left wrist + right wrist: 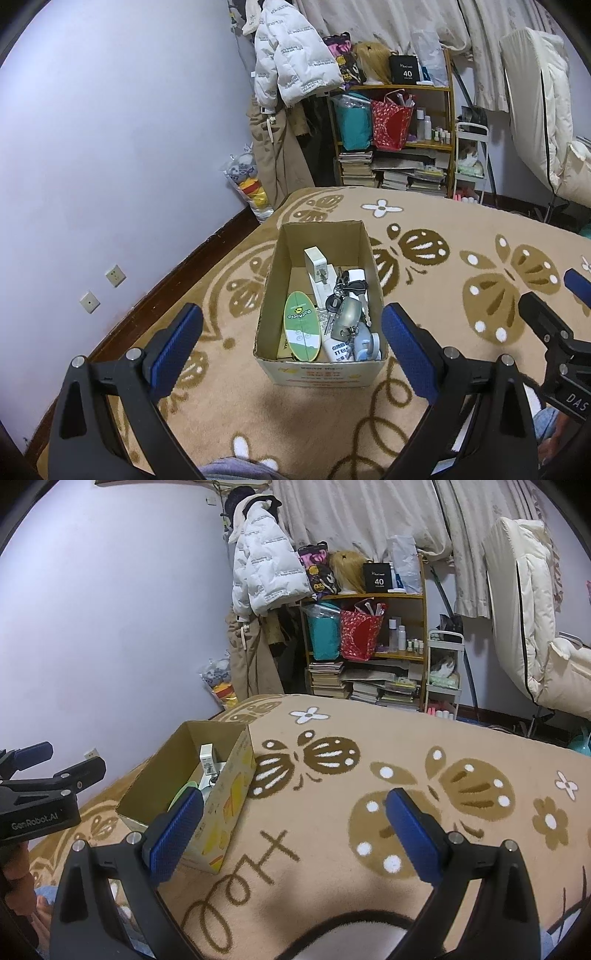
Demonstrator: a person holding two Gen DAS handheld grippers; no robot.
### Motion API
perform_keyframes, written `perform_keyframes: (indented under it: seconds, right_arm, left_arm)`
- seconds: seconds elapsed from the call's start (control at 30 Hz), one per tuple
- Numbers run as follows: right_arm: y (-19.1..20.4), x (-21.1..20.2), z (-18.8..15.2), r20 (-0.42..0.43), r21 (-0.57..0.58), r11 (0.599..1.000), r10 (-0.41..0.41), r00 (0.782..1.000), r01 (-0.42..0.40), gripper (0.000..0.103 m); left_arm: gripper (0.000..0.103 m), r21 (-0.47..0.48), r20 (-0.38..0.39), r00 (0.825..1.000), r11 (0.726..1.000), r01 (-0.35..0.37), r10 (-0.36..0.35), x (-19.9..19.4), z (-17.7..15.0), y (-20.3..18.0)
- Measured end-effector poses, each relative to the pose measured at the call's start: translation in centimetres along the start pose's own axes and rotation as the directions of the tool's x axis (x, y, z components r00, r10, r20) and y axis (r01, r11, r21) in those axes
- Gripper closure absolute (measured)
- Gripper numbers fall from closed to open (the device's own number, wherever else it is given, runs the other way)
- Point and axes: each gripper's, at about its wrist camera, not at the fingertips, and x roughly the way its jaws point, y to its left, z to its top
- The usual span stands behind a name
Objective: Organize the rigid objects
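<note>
Left wrist view: left tool [291, 339] spread empty over cardboard box [321, 373] on carpet [443, 229], green mini skateboard [301, 326], keys [347, 295] inside, right tool [295, 834] spread empty rightward; lower straight, grip one item.

Beige butterfly-patterned rug [461, 229], brown box [317, 240]

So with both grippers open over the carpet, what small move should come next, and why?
Probably lower the left gripper into the cardboard box toward the green oval board: the box sits centred between its fingers, while the right gripper faces bare carpet.
</note>
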Motion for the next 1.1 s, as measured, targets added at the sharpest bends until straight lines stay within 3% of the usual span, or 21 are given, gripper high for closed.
perform_keyframes:
  seconds: [0.13,1.1]
  right_arm:
    - [-0.1,0.0,0.0,-0.002,0.002,1.0,-0.001,1.0,0.001,0.0]
    - [-0.3,0.2,-0.2,-0.011,0.006,1.0,-0.004,1.0,0.004,0.0]
  left_arm:
    - [0.006,-0.03,-0.02,0.999,0.999,0.026,-0.027,0.6,0.1,0.1]
    - [0.006,0.01,-0.033,0.999,1.0,-0.007,0.007,1.2,-0.2,-0.7]
